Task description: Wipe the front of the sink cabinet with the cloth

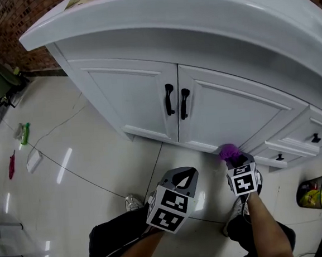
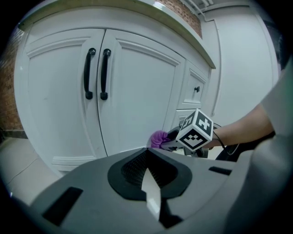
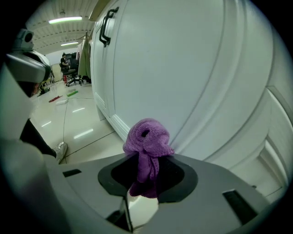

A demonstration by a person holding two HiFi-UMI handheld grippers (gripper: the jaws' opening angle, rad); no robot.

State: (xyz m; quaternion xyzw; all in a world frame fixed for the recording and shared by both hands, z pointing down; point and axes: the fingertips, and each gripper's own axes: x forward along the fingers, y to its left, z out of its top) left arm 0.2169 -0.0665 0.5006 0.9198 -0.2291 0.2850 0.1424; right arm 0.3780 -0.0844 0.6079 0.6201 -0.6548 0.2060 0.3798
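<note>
Cloth: purple cloth [image 1: 228, 152] [image 3: 147, 141] bunched into a knot, right of centre in the lower half of the head view, at the bottom edge of the right-hand door [image 1: 235, 113]. Whether it touches the panel cannot be told.
Right gripper: right gripper [image 1: 231, 160] [image 3: 146, 170] is clamped on the cloth, with the knot standing out past the jaw tips and a tail hanging between the pads. It is aimed at the low part of the door.
Left gripper: left gripper [image 1: 182, 177] [image 2: 149, 170] has its jaws together with nothing between them. It hangs apart from the cabinet at lower centre of the head view, left of the right gripper (whose marker cube and cloth show in its own view).
Sink cabinet: white sink cabinet [image 1: 130, 100] with two doors, both closed, two black handles [image 1: 169, 99] side by side at the seam, and small drawers [image 1: 313, 134] at the right edge.
Floor: glossy pale floor [image 1: 69, 172]; a wire bin [image 1: 314, 190] stands at lower right.
</note>
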